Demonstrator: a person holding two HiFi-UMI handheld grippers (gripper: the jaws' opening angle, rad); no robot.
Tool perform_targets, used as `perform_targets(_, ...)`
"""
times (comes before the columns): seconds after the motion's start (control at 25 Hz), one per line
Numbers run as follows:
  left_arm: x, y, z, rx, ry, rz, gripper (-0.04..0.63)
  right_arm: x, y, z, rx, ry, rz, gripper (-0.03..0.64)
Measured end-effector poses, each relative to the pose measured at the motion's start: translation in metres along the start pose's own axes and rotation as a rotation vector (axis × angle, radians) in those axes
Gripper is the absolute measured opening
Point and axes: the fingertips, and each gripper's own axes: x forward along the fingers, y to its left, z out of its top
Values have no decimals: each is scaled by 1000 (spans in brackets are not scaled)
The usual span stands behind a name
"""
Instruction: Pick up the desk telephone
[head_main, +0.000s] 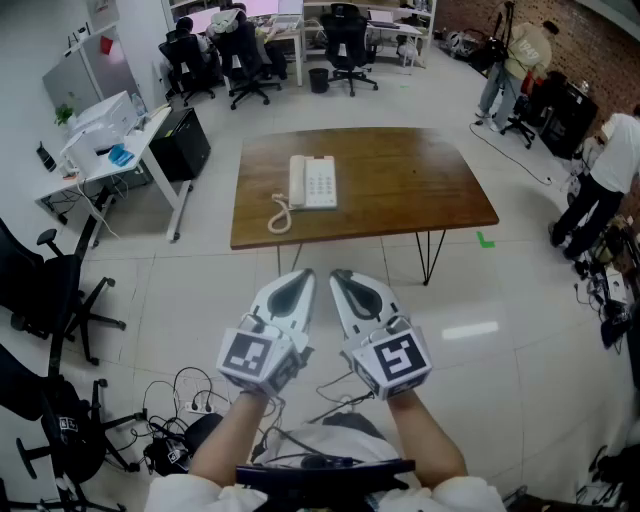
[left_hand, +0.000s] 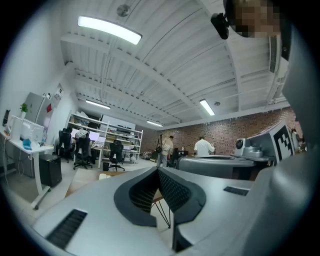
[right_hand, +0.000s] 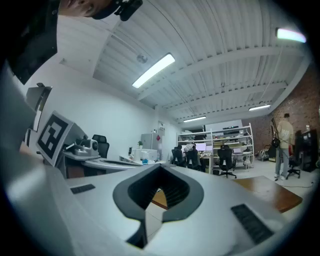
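On the brown wooden table (head_main: 400, 180) in the middle of the office floor, the desk telephone (head_main: 313, 183) lay flat, left of the tabletop's centre. Its handset sat in the cradle along its left side and the keypad was to the right. Its coiled cord (head_main: 280, 215) curled from the lower left corner toward the table's near edge. Nothing touched the phone. Both grippers were held side by side over the pale tiled floor, well short of the table, tips pointing toward it. The left gripper (head_main: 303, 276) had its jaws pressed together with nothing between them, and the right gripper (head_main: 340, 276), just beside it, was likewise closed and empty; in each gripper view the dark ribbed pads met at the tip. The marker cubes sat at the back of each gripper, above the person's forearms. A tangle of cables (head_main: 185, 400) lay on the floor to the lower left, a white desk (head_main: 110, 150) stood at the far left, and black office chairs (head_main: 345, 45) were grouped at desks beyond the table.
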Motion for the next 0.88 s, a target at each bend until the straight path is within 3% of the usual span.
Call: perform_targets(0.88,53,16,-22,-2,29,95,2,13,-59,-17,-8,3,81,2)
